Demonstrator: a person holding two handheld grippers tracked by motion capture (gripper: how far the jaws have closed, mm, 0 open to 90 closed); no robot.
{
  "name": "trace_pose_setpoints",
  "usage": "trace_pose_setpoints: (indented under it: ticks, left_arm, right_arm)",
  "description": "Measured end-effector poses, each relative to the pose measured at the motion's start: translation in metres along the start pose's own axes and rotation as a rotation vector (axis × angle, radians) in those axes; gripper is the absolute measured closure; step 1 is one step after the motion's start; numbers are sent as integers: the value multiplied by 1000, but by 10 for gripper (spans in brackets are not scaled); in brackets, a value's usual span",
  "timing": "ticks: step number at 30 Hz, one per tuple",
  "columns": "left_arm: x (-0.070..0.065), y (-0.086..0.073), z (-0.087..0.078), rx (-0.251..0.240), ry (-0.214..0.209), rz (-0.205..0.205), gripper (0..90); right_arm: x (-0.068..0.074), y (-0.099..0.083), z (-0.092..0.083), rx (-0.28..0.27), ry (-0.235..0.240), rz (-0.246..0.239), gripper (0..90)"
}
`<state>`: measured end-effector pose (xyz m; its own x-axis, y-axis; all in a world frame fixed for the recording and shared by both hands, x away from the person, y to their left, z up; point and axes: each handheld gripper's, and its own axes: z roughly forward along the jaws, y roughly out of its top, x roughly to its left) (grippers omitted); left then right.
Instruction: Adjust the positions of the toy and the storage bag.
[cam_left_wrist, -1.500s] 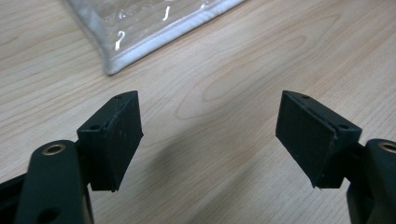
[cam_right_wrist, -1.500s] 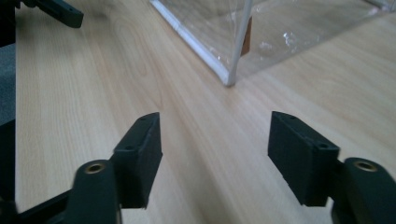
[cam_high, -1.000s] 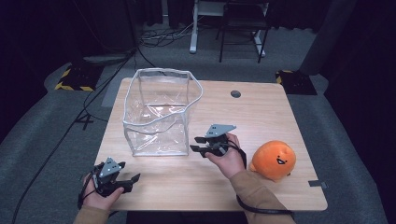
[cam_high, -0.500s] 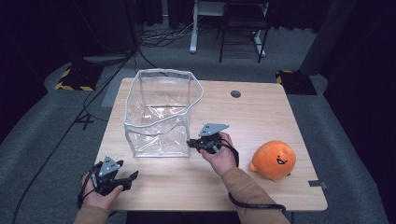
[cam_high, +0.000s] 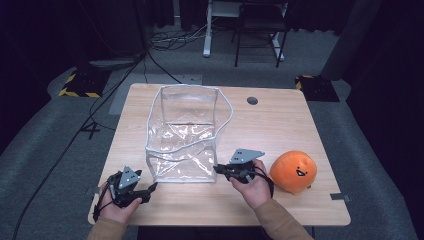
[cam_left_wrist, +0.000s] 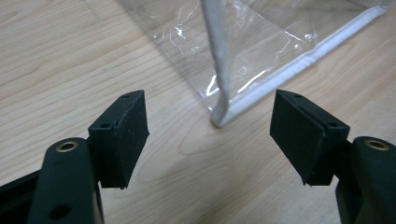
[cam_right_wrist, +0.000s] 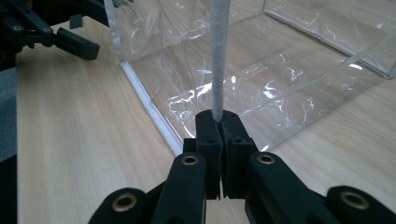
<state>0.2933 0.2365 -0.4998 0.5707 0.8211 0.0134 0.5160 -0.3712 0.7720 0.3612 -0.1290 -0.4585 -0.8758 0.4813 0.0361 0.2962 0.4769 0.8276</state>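
The clear plastic bag (cam_high: 186, 134) is stood open near the middle of the tabletop (cam_high: 280, 122), and its white-piped near right corner edge (cam_right_wrist: 217, 56) is clamped between the closed jaws of the right gripper (cam_right_wrist: 220, 122). The left gripper (cam_left_wrist: 212, 128) is held with its jaws wide apart around the bag's near left bottom corner, not touching it. The bag is probably being steadied for loading the orange plush toy (cam_high: 294, 171) near the right edge; next, a left grip is called for, though the film is hard to make out.

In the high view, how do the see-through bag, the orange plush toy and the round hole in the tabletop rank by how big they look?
1. The see-through bag, by far the largest.
2. The orange plush toy.
3. The round hole, smallest, though it lies farther from the camera, which shrinks it a little.
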Motion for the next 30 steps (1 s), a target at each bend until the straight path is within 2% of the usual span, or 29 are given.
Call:
trace_pose_setpoints:
  ticks: [3,4,5,7,8,12,16,24,30]
  left_arm:
    - [-8,2,0,1,-25,20,282]
    - [-8,2,0,1,-25,20,282]
    - [-12,3,0,8,-39,38,282]
    - [-16,3,0,6,-48,41,282]
    - [-19,4,0,7,-58,46,282]
    - [-34,3,-2,14,-103,78,280]
    - [-44,2,-4,20,-140,87,275]
    - [-56,-2,-11,22,-185,105,269]
    - [-56,-1,-10,21,-190,107,269]
  right_arm:
    - [5,-12,-17,1,-9,9,875]
    - [5,-12,-17,1,-9,9,875]
    - [7,-18,-26,0,-14,15,875]
    - [10,-24,-34,-3,-16,21,875]
    - [10,-24,-34,-3,-16,21,875]
    - [19,-37,-54,-1,-20,36,875]
    - [26,-47,-68,0,-22,45,875]
    - [34,-62,-93,15,-41,63,875]
    - [39,-72,-109,18,-56,84,874]
